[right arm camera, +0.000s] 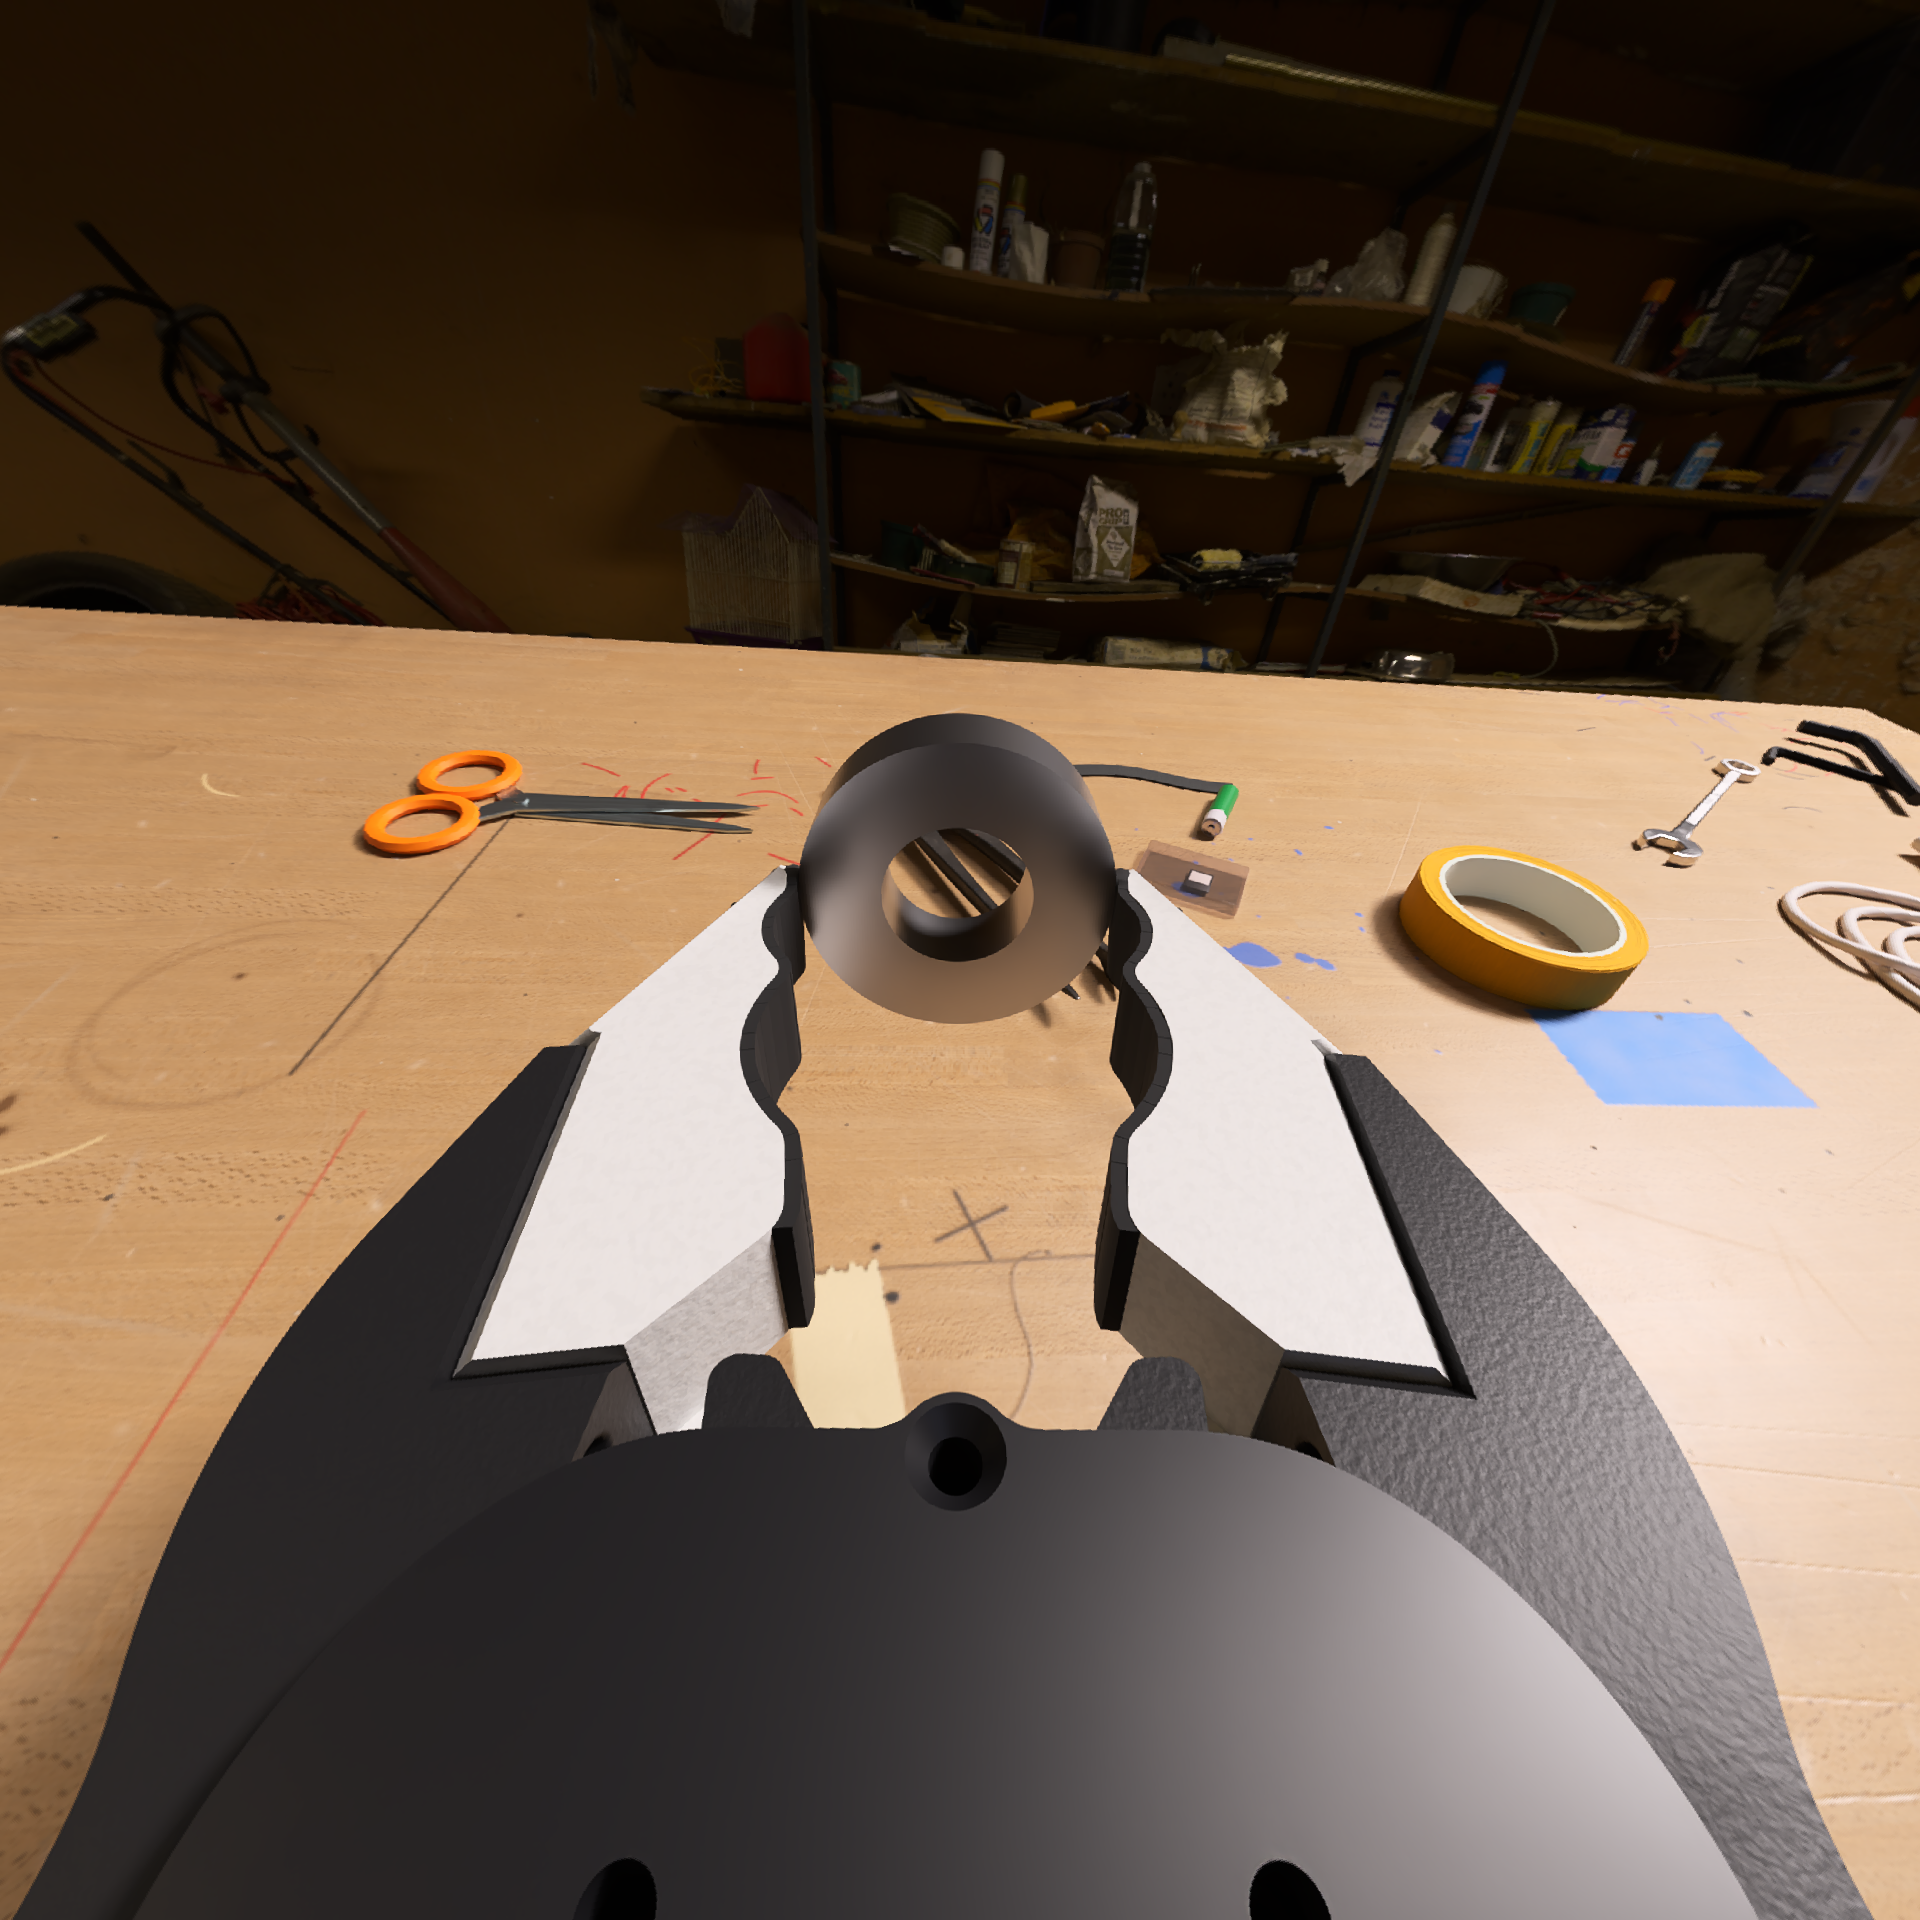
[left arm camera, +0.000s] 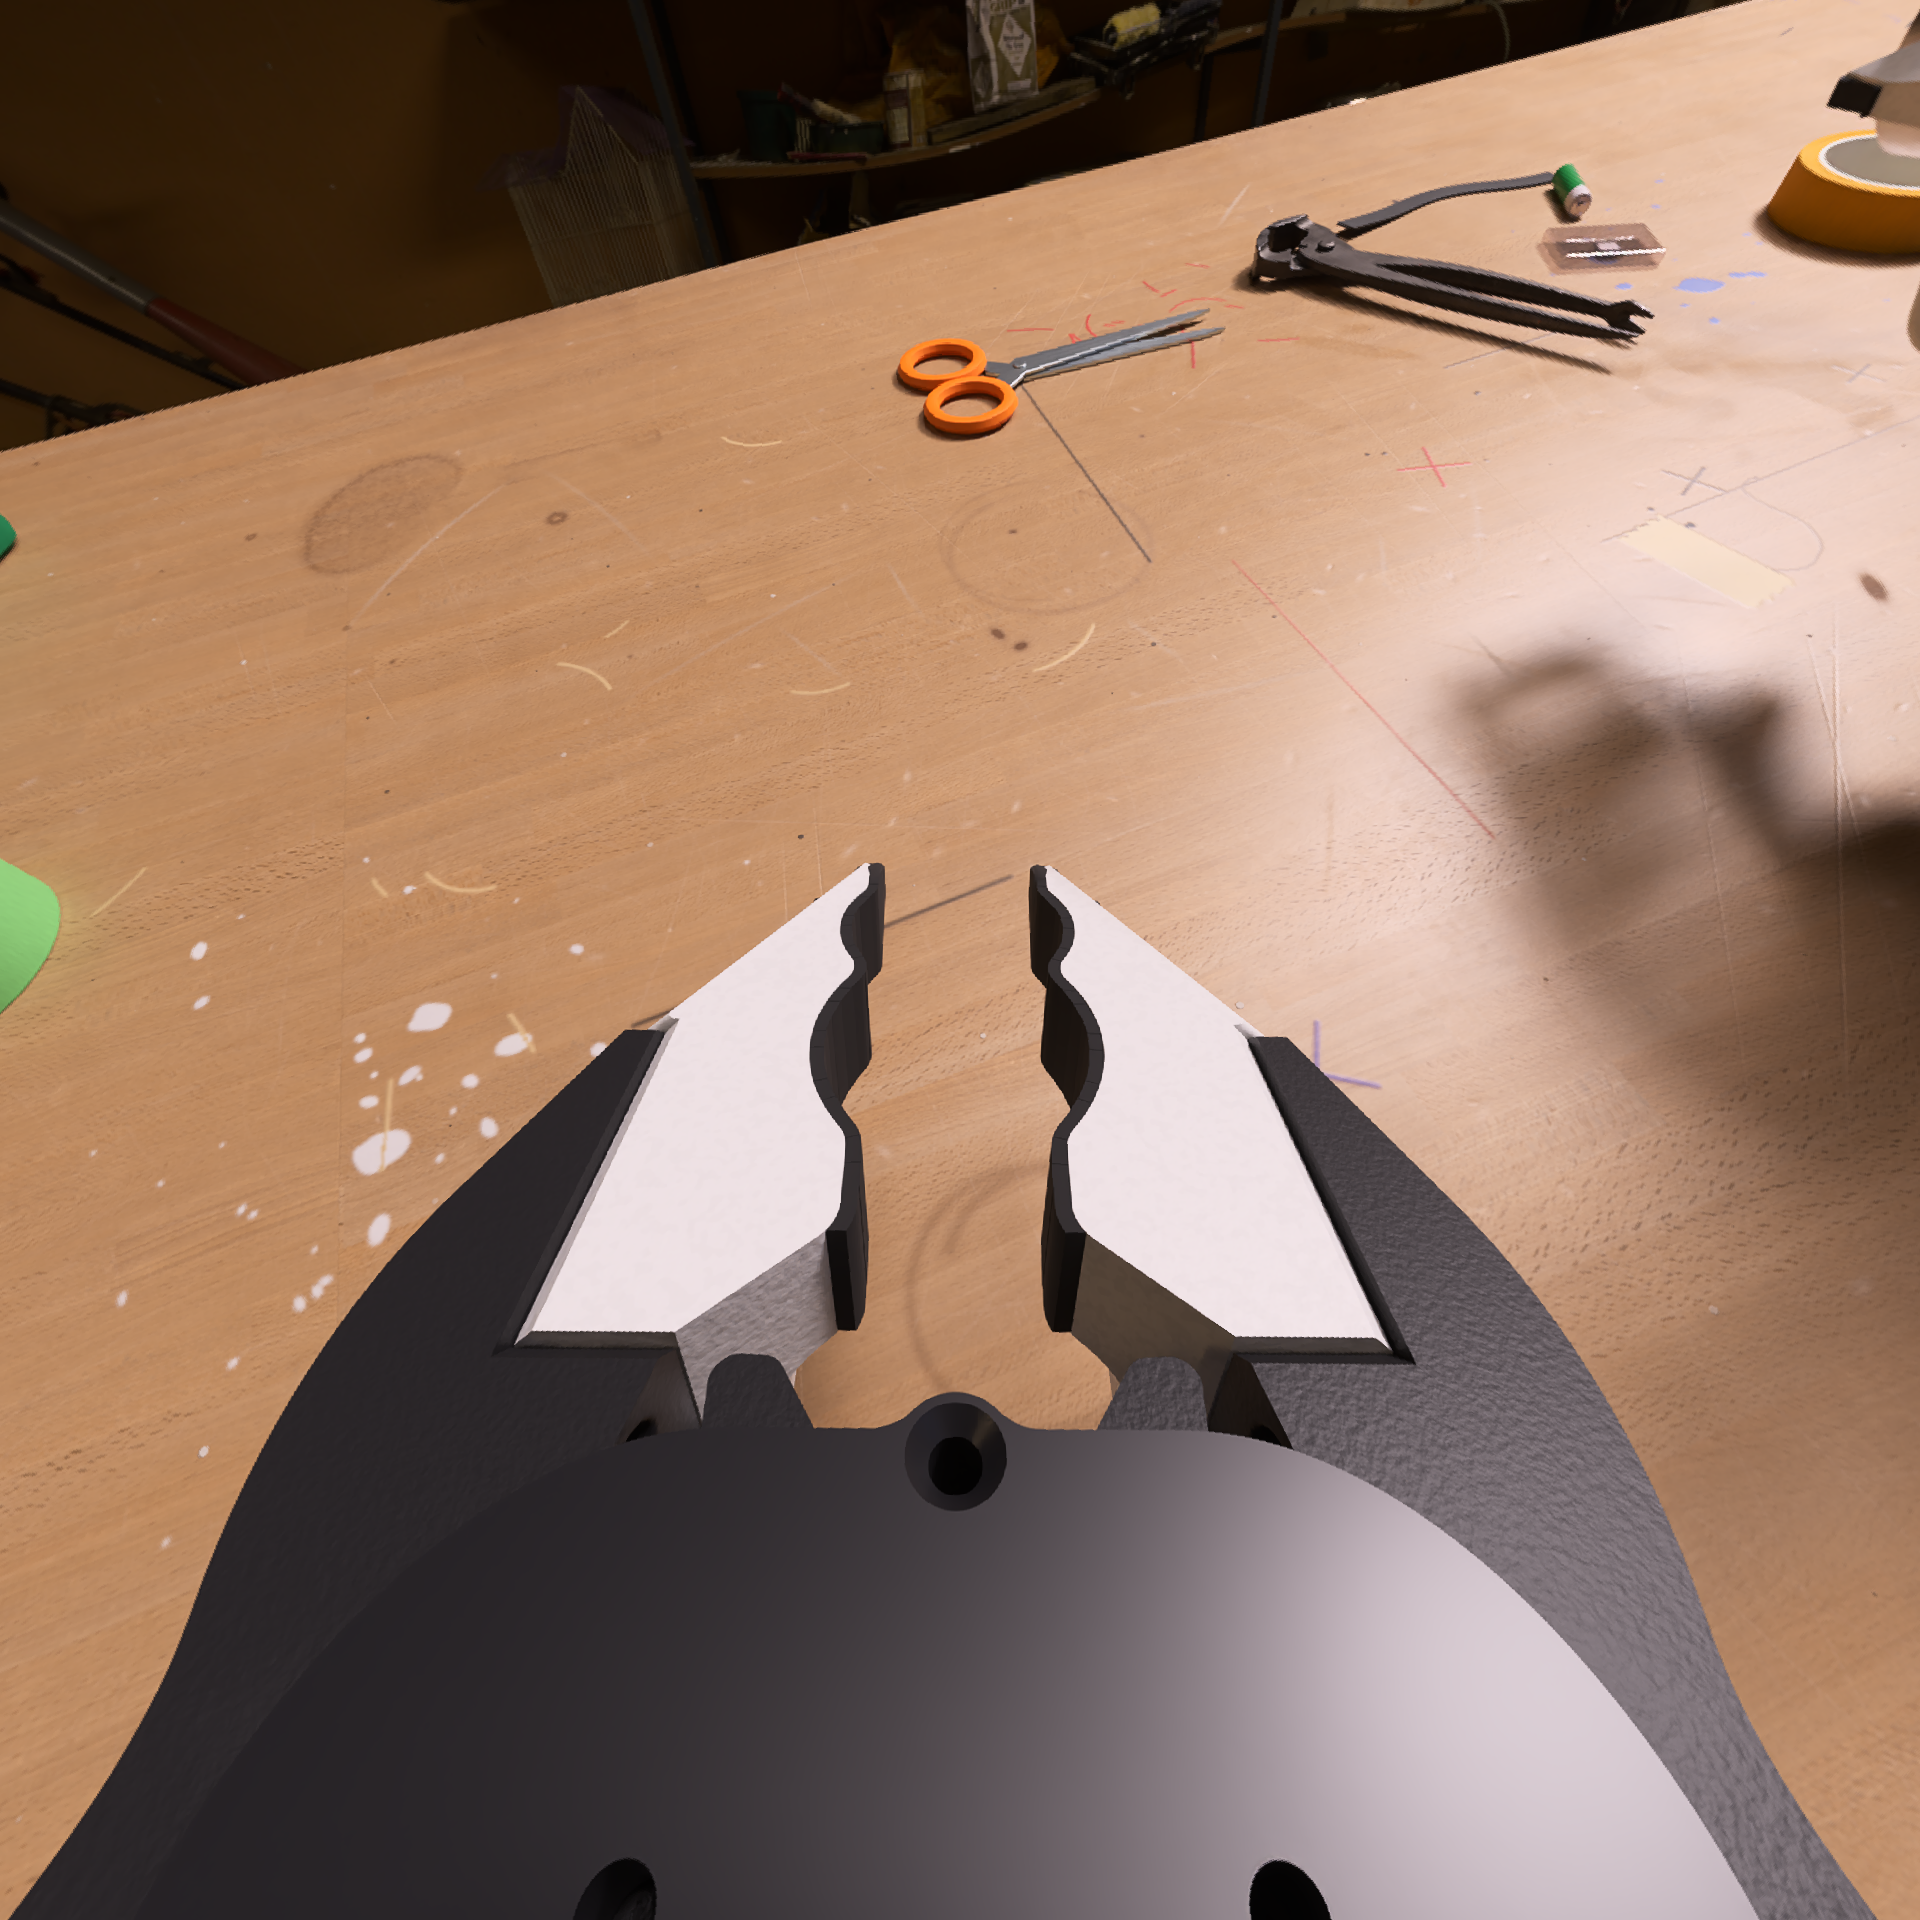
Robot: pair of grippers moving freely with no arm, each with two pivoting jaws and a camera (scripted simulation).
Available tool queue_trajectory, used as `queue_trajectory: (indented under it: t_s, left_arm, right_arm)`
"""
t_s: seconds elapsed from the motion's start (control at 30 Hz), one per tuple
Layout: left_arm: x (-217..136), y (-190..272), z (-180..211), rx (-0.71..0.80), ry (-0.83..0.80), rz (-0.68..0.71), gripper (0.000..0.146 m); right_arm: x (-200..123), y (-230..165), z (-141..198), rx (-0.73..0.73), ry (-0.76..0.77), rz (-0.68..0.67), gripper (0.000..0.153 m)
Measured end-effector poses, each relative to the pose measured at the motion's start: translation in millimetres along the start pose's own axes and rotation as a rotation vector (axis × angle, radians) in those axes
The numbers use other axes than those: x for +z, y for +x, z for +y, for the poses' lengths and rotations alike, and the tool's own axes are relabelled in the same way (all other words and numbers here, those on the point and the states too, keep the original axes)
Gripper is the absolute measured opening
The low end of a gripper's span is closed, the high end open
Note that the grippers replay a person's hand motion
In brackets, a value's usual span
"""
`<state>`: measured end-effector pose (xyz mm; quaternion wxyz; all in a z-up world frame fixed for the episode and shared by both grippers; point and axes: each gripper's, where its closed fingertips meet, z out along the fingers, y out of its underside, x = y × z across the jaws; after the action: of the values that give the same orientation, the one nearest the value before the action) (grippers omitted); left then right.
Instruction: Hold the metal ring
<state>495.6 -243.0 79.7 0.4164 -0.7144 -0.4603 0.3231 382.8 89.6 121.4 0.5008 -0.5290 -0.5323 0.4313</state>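
Note:
The metal ring (right arm camera: 951, 935) is a thick dark grey ring with a round hole, held upright between my right gripper's fingertips above the wooden table (right arm camera: 312, 1039). My right gripper (right arm camera: 956, 883) is shut on the ring, one fingertip on each side of it. My left gripper (left arm camera: 956, 883) hangs over bare table with its jaws a little apart and nothing between them. The ring does not show in the left wrist view; only a blurred shadow (left arm camera: 1683, 769) falls on the table to the right.
Orange-handled scissors (left arm camera: 977, 379) (right arm camera: 468, 805), black pincers (left arm camera: 1455, 275), a yellow tape roll (right arm camera: 1522, 925) (left arm camera: 1849, 192), a green-tipped strap (right arm camera: 1216, 805), a small spanner (right arm camera: 1694, 816), white cord (right arm camera: 1860, 925) and a green object (left arm camera: 21, 925) lie on the table. Shelves stand behind.

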Motion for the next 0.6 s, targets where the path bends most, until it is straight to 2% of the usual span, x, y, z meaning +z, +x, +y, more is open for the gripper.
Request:
queue_trajectory:
  t_s: [0.3,0.6]
  left_arm:
    - [2,1,1,0.001,-0.008,0.005,0.028]
    - [1,2,1,-0.008,-0.004,0.011,0.028]
  right_arm:
    - [-26,-4,4,0.013,0.043,-0.002,0.059]
    - [-38,-6,6,0.005,0.068,-0.002,0.059]
